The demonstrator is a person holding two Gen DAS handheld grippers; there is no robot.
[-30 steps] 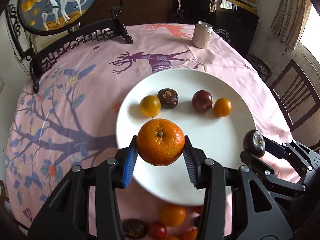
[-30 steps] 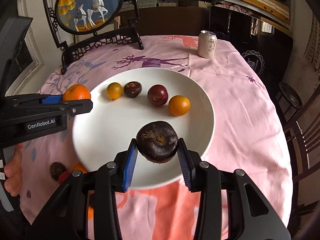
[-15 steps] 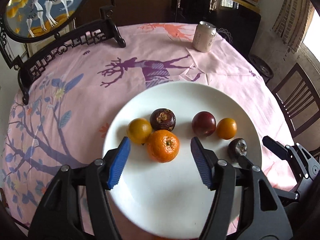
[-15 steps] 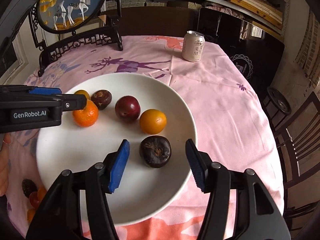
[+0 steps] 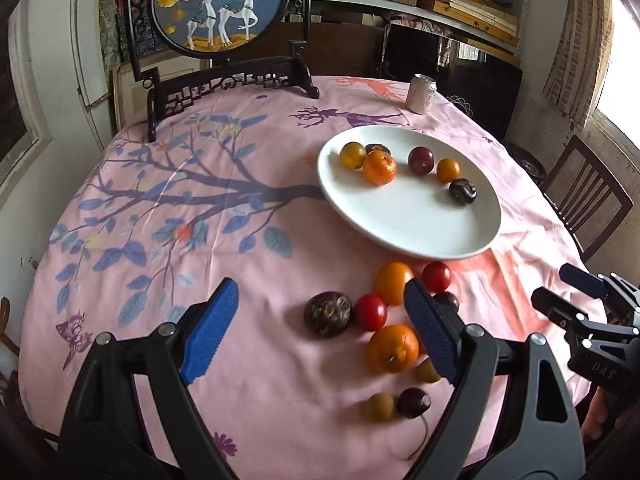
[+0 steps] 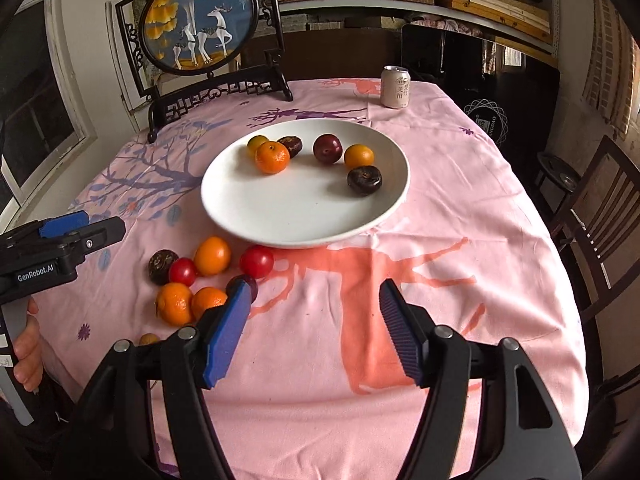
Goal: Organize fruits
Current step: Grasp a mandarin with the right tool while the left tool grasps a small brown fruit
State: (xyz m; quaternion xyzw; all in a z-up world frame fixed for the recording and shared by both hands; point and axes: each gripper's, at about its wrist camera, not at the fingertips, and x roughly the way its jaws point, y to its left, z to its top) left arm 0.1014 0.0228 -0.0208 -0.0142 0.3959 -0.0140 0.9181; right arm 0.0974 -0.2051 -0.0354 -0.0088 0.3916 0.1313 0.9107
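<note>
A white plate [image 5: 400,216] [image 6: 280,208] holds several fruits, among them an orange mandarin [image 5: 379,167] [image 6: 272,157] and a dark wrinkled fruit [image 5: 462,191] [image 6: 364,180]. Several loose fruits lie on the pink cloth in front of the plate: a dark wrinkled one [image 5: 328,314], red tomatoes [image 5: 371,312] and oranges [image 5: 392,348] [image 6: 174,303]. My left gripper [image 5: 320,324] is open and empty above the loose fruits. My right gripper [image 6: 316,320] is open and empty over the bare cloth, right of the loose fruits.
A drink can [image 5: 421,94] [image 6: 395,87] stands at the table's far side. A round painted screen on a dark stand [image 5: 224,12] stands at the back left. Wooden chairs [image 6: 600,216] are to the right of the table.
Both grippers let go of their fruits on the plate, the left the mandarin and the right the dark fruit. Both then drew back toward the near table edge, open.
</note>
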